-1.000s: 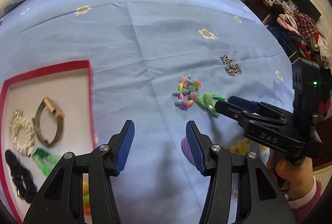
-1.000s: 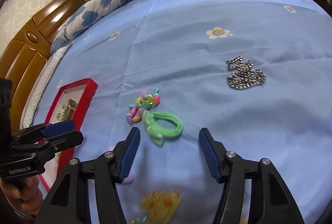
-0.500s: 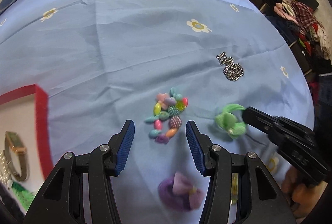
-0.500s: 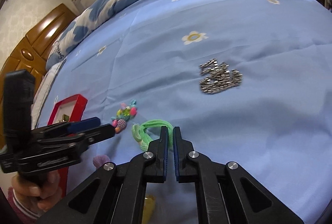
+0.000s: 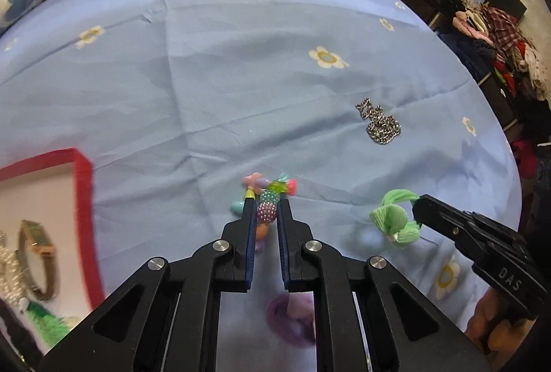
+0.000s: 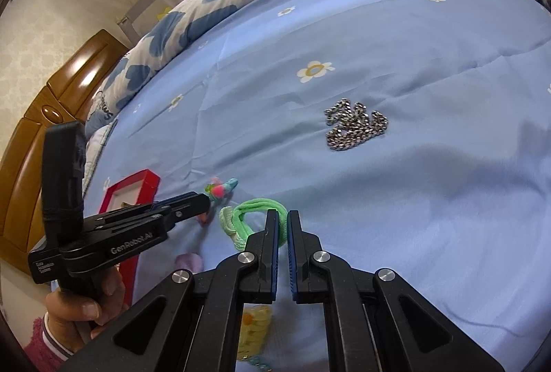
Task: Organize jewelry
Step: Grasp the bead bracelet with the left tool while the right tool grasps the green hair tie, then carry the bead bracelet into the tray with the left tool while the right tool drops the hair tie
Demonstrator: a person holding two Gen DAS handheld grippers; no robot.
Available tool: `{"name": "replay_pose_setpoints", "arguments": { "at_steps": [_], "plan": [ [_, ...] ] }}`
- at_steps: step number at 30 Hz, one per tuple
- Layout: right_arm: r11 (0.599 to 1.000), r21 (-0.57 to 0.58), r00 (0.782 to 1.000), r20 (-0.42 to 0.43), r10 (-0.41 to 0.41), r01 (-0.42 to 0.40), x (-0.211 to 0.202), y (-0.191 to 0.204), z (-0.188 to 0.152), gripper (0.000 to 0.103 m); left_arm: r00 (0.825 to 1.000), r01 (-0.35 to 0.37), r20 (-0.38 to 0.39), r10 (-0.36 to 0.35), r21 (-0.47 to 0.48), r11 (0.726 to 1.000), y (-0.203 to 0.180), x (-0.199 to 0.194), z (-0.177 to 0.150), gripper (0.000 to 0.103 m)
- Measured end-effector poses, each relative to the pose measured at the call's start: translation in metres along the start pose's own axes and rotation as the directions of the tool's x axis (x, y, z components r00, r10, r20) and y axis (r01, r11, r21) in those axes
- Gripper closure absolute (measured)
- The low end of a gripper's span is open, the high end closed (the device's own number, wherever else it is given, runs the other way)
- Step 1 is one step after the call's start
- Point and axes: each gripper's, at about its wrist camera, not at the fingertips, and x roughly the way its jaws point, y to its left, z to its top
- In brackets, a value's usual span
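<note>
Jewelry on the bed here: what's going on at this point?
A person works two handheld grippers over a blue bedsheet. The left gripper is shut on a colourful bead bracelet. The right gripper is shut on a green hair tie. A silver chain lies loose on the sheet. A red-rimmed tray already holds a watch.

The room is bright with soft, even light. My pictures bend like a fishbowl, and the corners go black. The blue bedsheet [image 5: 241,69] looks sharp in the middle. The purple scrunchie [image 5: 292,317] close under me is fuzzy. The red tray [image 5: 84,200] edge is smeared. A soft gray shadow lies on the sheet at the right. The wooden headboard [image 6: 69,86] shines with glare.
</note>
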Motion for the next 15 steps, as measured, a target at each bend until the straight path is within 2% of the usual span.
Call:
{"name": "replay_pose_setpoints", "arguments": {
  "at_steps": [15],
  "plan": [
    [0.998,-0.037,0.998,0.040,0.043,-0.042,-0.022,0.039,-0.005,0.099,0.995,0.047,0.097,-0.041,-0.065,0.997,0.016,-0.069,-0.031,0.093]
  ]
}}
